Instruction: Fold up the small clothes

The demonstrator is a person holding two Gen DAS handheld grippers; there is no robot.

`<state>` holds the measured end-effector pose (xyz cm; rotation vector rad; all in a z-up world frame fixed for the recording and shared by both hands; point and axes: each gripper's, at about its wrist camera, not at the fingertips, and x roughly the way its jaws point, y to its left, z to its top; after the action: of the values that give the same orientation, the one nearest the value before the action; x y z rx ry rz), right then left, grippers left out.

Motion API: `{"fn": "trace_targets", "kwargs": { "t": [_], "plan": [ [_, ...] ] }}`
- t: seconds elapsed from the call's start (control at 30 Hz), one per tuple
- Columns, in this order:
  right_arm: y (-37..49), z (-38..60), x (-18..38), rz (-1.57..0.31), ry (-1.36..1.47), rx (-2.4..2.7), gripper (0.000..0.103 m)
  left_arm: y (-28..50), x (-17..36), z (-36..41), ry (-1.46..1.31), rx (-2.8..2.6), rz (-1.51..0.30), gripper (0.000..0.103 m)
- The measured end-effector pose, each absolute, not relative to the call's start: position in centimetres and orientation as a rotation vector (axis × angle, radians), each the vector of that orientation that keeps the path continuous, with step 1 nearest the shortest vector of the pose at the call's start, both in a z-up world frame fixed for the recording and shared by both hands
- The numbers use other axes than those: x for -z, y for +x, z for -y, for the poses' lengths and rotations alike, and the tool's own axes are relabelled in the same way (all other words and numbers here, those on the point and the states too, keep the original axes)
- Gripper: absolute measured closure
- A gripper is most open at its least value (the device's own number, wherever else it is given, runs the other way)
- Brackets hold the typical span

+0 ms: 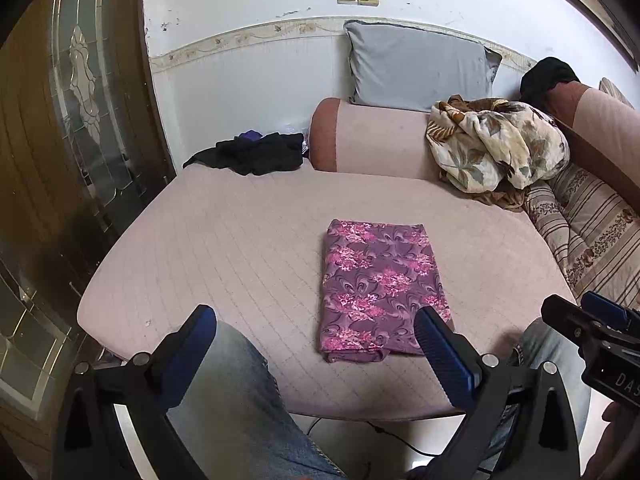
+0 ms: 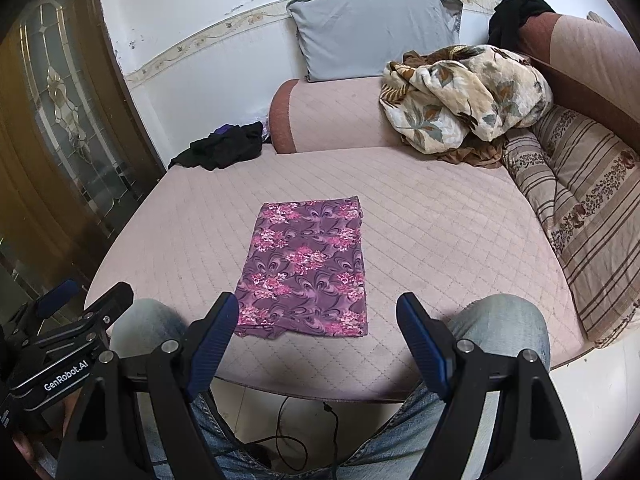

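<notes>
You're sitting at the edge of the pink quilted sofa seat [image 2: 440, 240], knees against its front, and both tools hang over your lap, tilted down toward it. Ahead of them lies the purple floral cloth [image 2: 306, 268], already folded into a flat rectangle. Its long axis runs straight away from you, short near edge closest to your knees.

From your right tool [image 2: 316, 344] the cloth sits dead ahead and a touch left, its near edge just past the fingertips. Jaws wide, nothing between them. From your left tool [image 1: 316, 354] the cloth lies ahead and to the right, its near right corner just behind the right fingertip in that view. Jaws wide too, empty.

My read: neither tool is clearly nearer. Each has one near corner in front of it, so a fold away from you along that long axis looks like the natural next move.

No containers here. Farther off, beyond both tools, a black garment heap [image 2: 222, 150] sits at the far left of the seat, and a floral blanket [image 2: 464, 96] is bunched far right.
</notes>
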<state>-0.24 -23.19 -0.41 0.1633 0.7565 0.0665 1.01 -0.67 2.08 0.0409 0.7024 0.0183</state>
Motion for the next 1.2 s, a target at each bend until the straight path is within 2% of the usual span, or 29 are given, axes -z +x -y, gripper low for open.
{"fn": "trace_targets", "kwargs": {
  "t": [1.2],
  "plan": [
    [1.8, 24.0, 2.0, -0.801, 0.146, -0.084, 0.023, 2.3, -0.1, 0.5, 0.022, -0.034, -0.776, 0.002]
  ]
}}
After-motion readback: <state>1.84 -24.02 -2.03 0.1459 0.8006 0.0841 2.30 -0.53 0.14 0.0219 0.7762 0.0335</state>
